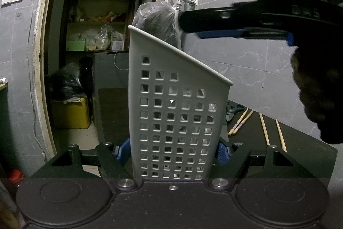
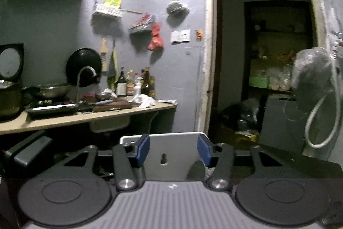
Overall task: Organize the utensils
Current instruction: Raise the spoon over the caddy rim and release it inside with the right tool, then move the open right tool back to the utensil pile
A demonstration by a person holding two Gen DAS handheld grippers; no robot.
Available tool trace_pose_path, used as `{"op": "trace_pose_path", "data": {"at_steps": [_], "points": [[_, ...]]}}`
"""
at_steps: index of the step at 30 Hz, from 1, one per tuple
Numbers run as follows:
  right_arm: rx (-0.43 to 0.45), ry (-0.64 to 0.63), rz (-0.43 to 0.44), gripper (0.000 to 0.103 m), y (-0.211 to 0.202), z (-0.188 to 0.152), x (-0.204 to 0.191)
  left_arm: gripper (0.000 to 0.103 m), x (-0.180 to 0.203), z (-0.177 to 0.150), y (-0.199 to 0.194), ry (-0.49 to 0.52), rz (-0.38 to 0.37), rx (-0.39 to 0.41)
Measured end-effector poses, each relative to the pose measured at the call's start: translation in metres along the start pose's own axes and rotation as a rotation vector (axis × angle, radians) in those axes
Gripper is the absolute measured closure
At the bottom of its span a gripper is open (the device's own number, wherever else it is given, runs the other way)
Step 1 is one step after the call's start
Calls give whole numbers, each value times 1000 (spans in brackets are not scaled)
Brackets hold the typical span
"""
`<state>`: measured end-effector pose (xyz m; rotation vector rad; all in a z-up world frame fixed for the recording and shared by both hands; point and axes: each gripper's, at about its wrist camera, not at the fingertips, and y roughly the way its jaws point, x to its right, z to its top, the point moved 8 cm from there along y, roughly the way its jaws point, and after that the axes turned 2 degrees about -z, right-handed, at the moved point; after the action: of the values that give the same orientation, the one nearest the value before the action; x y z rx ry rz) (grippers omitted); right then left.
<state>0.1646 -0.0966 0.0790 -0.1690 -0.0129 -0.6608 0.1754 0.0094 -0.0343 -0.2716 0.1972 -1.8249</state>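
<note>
My left gripper (image 1: 173, 152) is shut on a grey perforated utensil holder (image 1: 175, 100), its blue pads pressing on both side walls near the base. The holder stands upright with its slanted rim rising to the left. My right gripper (image 1: 190, 28) reaches in from the right, level with the holder's high rim. In the right wrist view this right gripper (image 2: 173, 150) stands open with nothing gripped, and the holder's plain back panel (image 2: 169, 141) with a keyhole slot shows between its fingers. Wooden chopsticks (image 1: 240, 121) lie on the black table behind the holder, with two more (image 1: 264, 129) further right.
Green-handled scissors (image 1: 232, 109) lie on the black table (image 1: 300, 143) next to the chopsticks. A person's hand (image 1: 317, 89) holds the right gripper. A tap with a hose (image 1: 186, 0) and a plastic bag hang behind the holder. A cluttered kitchen counter (image 2: 85, 117) runs at the left.
</note>
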Motion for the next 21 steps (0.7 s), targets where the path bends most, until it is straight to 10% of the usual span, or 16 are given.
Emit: {"op": "trace_pose_path", "data": {"at_steps": [8,21], "points": [[42,-8,-298,4,-47,-29,20,26,-1,0,0,0,0,-1],[-106,122,-625,0,-60,-123,40,26,1,-4,5,-8,6,5]]}}
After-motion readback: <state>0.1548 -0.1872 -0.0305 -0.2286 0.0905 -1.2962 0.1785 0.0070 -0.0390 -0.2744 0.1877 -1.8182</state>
